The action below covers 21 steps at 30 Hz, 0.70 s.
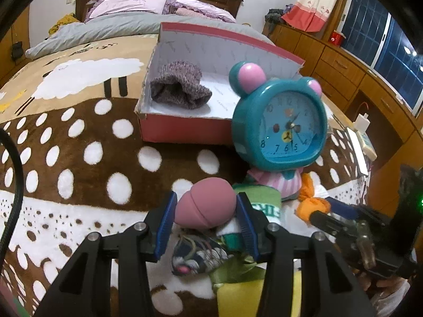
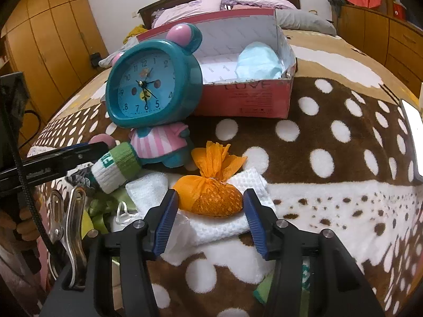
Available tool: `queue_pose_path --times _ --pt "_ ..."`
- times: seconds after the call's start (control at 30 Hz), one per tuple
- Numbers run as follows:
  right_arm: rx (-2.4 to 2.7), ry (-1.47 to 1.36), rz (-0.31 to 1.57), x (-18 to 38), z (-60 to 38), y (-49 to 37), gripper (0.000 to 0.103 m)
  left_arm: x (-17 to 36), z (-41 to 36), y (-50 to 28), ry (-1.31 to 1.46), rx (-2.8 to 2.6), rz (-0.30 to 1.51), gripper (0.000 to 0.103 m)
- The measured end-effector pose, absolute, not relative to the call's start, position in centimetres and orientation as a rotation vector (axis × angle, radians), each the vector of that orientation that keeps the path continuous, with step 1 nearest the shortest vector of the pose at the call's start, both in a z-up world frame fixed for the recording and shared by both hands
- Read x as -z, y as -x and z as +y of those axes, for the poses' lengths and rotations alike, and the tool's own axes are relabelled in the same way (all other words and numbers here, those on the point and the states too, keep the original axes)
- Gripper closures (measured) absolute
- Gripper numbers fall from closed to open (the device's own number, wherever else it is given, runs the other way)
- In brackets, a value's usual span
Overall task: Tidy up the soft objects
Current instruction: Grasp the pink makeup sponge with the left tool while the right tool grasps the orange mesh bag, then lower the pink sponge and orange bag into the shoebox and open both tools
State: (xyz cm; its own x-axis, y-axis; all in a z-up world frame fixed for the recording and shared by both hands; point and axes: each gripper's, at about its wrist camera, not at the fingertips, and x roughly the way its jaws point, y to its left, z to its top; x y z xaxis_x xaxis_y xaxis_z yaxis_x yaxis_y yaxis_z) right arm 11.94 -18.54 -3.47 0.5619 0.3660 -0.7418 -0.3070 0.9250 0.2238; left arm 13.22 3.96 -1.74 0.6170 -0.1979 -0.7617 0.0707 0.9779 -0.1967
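Observation:
My left gripper is shut on a pink egg-shaped sponge, held above the pile on the bed. My right gripper is open, its blue pads either side of an orange mesh pouch that lies on a white cloth. A red shoebox behind holds a grey-purple knit piece and, in the right wrist view, a light blue soft item. A green-and-white sock roll and a dark patterned sock lie in the pile.
A teal alarm clock figure stands in front of the box, close to both grippers. A metal clip lies at the left. A white phone lies on the right edge of the spotted blanket. Wooden cabinets line the wall.

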Motion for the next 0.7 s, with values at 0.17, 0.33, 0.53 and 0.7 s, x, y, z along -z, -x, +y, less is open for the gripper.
queue_pose_path --times 0.17,0.33,0.53,0.7 --pt "-0.387 -0.048 0.883 3.9 -18.1 -12.1 0.047 0.9 3.9 -12.5 0.15 0.159 0.873 0.055" --pt "-0.383 -0.07 0.864 3.6 -18.3 -11.8 0.047 0.4 4.0 -12.1 0.151 0.152 0.861 0.055" --pt "-0.395 -0.104 0.84 3.2 -19.0 -11.1 0.059 0.2 4.1 -11.7 0.153 0.149 0.857 0.055" --pt "-0.408 -0.118 0.818 2.5 -19.4 -10.5 0.06 -0.1 4.3 -11.4 0.156 0.147 0.848 0.055"
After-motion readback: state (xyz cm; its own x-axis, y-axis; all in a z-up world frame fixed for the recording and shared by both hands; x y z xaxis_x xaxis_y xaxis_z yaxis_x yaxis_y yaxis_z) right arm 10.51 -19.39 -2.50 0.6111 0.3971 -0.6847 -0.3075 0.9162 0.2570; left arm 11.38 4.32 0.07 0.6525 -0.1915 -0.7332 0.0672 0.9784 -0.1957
